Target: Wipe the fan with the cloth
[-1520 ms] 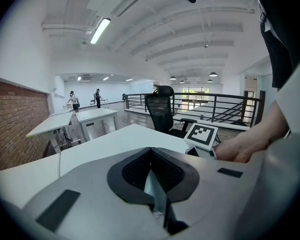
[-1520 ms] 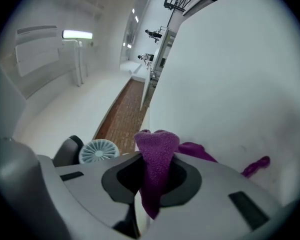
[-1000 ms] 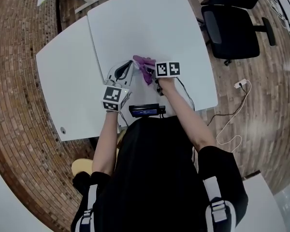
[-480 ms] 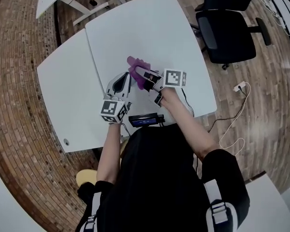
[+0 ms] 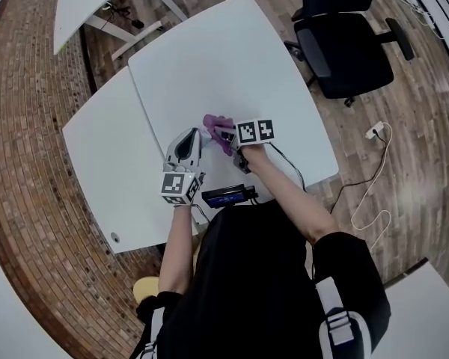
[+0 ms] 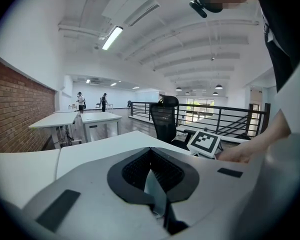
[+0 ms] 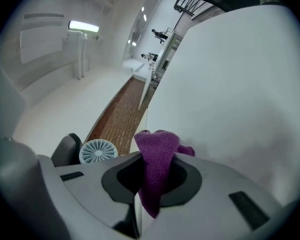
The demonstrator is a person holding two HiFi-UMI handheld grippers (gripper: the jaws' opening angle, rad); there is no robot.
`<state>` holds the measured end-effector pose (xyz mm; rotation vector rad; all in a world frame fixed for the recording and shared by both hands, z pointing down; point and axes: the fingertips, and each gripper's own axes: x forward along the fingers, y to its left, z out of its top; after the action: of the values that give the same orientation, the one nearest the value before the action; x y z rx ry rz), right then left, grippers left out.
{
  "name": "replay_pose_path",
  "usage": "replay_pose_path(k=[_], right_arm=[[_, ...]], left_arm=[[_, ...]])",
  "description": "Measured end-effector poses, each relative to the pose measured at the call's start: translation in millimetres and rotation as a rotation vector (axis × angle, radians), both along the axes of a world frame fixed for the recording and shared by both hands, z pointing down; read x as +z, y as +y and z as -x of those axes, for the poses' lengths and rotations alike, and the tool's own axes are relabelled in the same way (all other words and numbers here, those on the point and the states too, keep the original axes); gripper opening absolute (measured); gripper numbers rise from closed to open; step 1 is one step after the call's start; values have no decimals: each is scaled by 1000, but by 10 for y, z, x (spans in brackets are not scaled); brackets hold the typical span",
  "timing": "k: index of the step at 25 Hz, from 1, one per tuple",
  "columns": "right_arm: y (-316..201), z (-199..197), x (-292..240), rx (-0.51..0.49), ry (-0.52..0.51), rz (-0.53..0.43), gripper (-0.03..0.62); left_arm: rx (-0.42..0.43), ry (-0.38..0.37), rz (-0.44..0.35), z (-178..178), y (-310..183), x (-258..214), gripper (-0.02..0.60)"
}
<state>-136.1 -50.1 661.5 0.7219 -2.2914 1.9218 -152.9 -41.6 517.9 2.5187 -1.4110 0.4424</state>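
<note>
Drawn back toward the near edge of the counter (image 5: pixel 232 58), the right gripper (image 5: pixel 226 134) clamps the purple cloth (image 7: pixel 157 154). Just beside it, the left gripper (image 5: pixel 191 137) is closed on the pale fan (image 7: pixel 97 151).

The far half of the white table (image 5: pixel 232 51) lies bare and open to a reach. Close in it is tight: the left gripper (image 5: pixel 191 135), clamped on the fan (image 7: pixel 98 151), stands just left of the right gripper (image 5: pixel 220 134) and its purple cloth (image 5: pixel 213 122), and a dark device (image 5: pixel 226 196) sits at the near edge between the arms. An office chair (image 5: pixel 344 40) stands off the far right corner.
</note>
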Motion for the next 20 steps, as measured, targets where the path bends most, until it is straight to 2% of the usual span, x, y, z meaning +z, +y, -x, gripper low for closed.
replay_pose_path(k=[2, 5, 7, 9, 11, 17, 20], right_arm=[[-60, -88, -72, 55, -38, 14, 40], [-226, -109, -554, 112, -202, -10, 40], [-296, -52, -992, 113, -323, -50, 40], [-280, 56, -1246, 85, -374, -74, 40], [-234, 146, -1190, 66, -346, -69, 40], [-229, 175, -366, 80, -172, 9, 40], [-145, 213, -47, 70, -124, 53, 40]], left_arm=[[3, -2, 1, -13, 2, 7, 0], [5, -8, -3, -7, -3, 1, 0], [4, -10, -7, 3, -11, -7, 0], [-3, -11, -9, 13, -13, -13, 0], [-9, -11, -9, 12, -5, -12, 0], [17, -61, -10, -25, 0, 23, 0], [26, -95, -14, -32, 9, 42, 0]])
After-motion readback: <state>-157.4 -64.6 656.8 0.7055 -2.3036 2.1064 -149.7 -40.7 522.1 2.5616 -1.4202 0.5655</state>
